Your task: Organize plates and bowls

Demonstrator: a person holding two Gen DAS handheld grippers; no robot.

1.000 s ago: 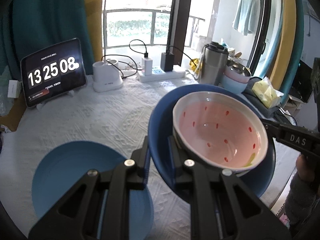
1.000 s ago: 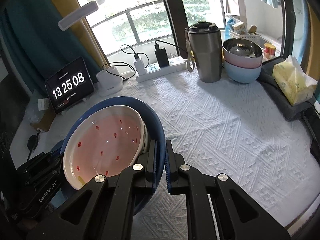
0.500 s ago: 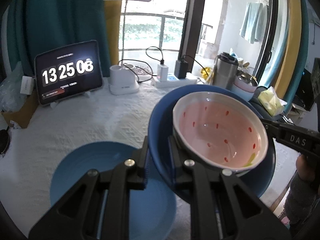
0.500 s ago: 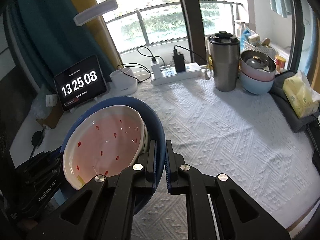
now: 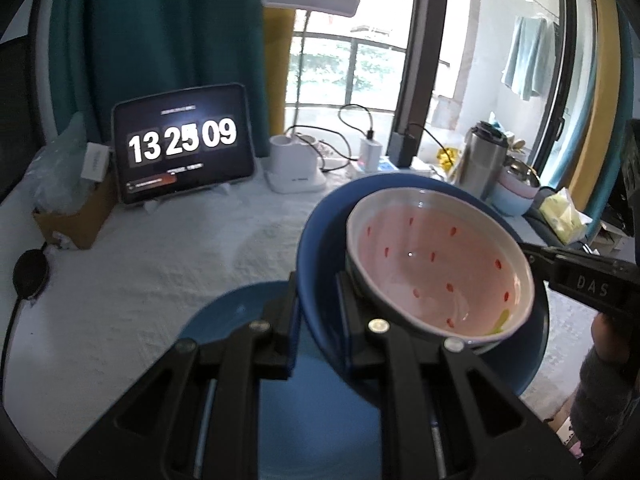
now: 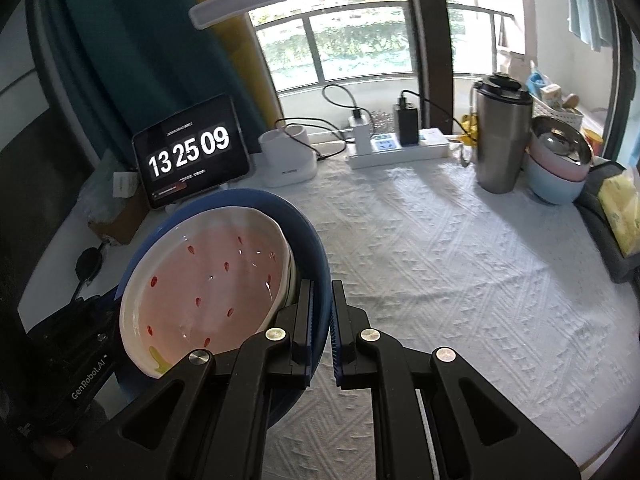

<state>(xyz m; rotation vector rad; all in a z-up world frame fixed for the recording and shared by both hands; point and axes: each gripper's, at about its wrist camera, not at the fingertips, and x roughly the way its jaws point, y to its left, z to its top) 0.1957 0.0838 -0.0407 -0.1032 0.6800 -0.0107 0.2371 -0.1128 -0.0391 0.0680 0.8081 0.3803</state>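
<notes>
Two grippers share one load. From the left wrist camera, the left gripper (image 5: 318,312) is clamped on the near-left rim of a dark blue plate (image 5: 320,240), one finger under the rim and one over it. A pink bowl with red spots (image 5: 436,268) sits on that plate, filling most of it, and both are carried above the white tablecloth (image 5: 160,260). At about four o'clock from the bowl the right gripper (image 5: 536,258) bites the plate's opposite edge, with a hand (image 5: 608,340) and grey sleeve below it. A light blue plate (image 5: 232,320) lies flat on the cloth at seven o'clock from the carried plate, partly under it and under the gripper. At ten o'clock stands a tablet clock (image 5: 182,144); at twelve o'clock a white lamp base (image 5: 292,168); at two o'clock a steel tumbler (image 5: 482,160) just beside stacked bowls (image 5: 516,196). From the right wrist camera, the right gripper (image 6: 320,320) is closed on the blue plate's (image 6: 312,240) right rim, which passes between its fingers. The pink bowl (image 6: 208,284) rests inside at ten o'clock from the fingertips. The left gripper (image 6: 100,344) shows dark at the plate's far-left edge, its grip hidden there. At two o'clock, well apart, the tumbler (image 6: 500,140) touches the stacked bowls (image 6: 556,168); a power strip (image 6: 400,148) lies at twelve o'clock and the clock (image 6: 190,152) at eleven.
</notes>
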